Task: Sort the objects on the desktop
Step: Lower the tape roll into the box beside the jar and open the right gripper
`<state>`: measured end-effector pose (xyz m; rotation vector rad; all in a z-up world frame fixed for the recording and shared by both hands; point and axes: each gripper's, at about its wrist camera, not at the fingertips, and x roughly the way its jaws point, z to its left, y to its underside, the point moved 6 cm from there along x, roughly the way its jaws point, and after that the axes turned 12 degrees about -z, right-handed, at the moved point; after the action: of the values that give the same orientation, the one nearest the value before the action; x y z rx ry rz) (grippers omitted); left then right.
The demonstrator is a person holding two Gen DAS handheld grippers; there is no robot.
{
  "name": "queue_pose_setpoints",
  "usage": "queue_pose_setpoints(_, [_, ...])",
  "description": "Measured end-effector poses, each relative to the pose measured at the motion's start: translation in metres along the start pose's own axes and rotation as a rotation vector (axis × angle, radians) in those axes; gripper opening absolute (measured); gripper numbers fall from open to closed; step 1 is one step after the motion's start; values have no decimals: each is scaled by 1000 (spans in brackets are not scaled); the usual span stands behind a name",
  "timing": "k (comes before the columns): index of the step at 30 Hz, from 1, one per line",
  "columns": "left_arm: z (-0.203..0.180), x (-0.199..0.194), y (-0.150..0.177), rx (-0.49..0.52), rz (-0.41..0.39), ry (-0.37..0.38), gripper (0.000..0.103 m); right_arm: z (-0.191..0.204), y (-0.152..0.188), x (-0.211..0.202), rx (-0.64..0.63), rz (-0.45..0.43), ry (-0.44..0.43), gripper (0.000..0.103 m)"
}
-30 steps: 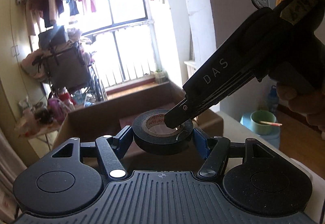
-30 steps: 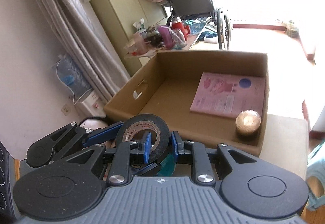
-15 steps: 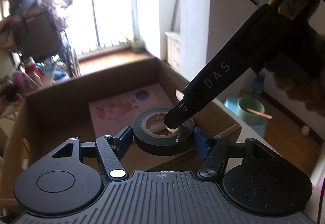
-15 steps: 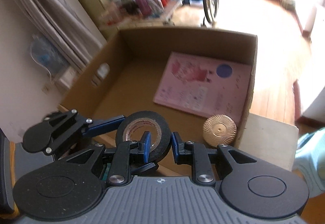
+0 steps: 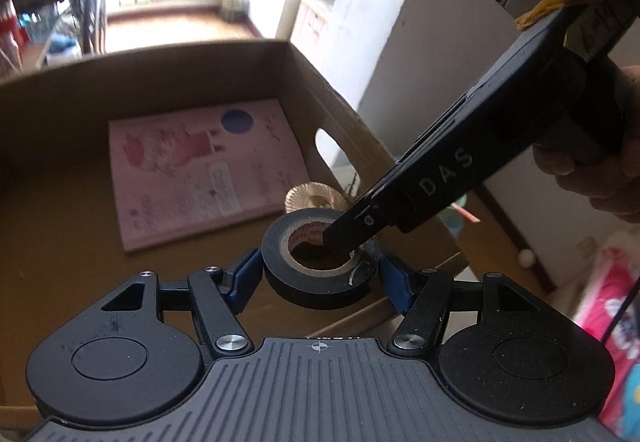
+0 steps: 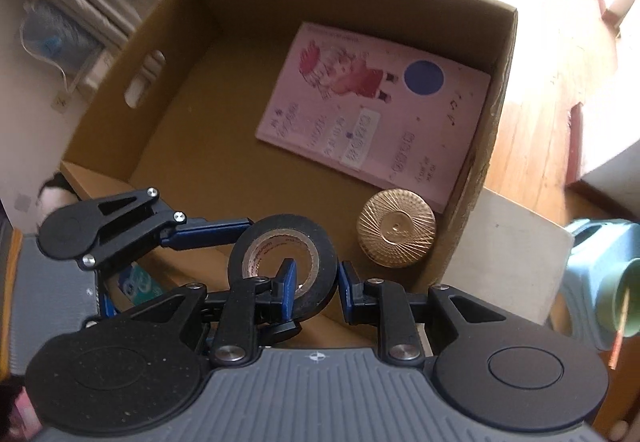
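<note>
A black tape roll (image 5: 316,290) hangs over the near right corner of a cardboard box (image 5: 304,81), held by both grippers. My left gripper (image 5: 320,276) is shut on its outer sides, blue pads (image 5: 244,278) pressing each flank. My right gripper (image 6: 318,286) is shut on the roll's (image 6: 280,226) wall, one pad inside the core and one outside. In the left wrist view the right gripper's tip (image 5: 348,234) reaches down into the core. Inside the box (image 6: 496,109) lie a pink booklet (image 6: 372,117) and a round gold lid (image 6: 396,234).
The box has a cut-out handle (image 6: 138,89) in its left wall. A white table corner (image 6: 516,254) shows right of the box. A pale blue bin with a green cup (image 6: 600,282) stands on the wooden floor. A hand (image 5: 600,177) holds the right gripper.
Both grippers, still holding the roll, have moved forward and tipped downward. The views now look into the box, with the roll near the gold lid.
</note>
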<state>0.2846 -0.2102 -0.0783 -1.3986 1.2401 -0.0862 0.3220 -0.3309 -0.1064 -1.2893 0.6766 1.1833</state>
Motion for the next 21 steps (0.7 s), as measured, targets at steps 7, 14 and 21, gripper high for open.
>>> queue_pose_setpoints(7, [-3, 17, 1, -70, 69, 84, 54, -6, 8, 16, -78, 140, 81, 23])
queue_pose_setpoints(14, [-5, 22, 4, -80, 74, 86, 55, -7, 7, 15, -104, 146, 90, 22])
queue_pose_setpoints(21, [1, -1, -3, -39, 4, 16, 59, -8, 2, 10, -106, 95, 92, 22])
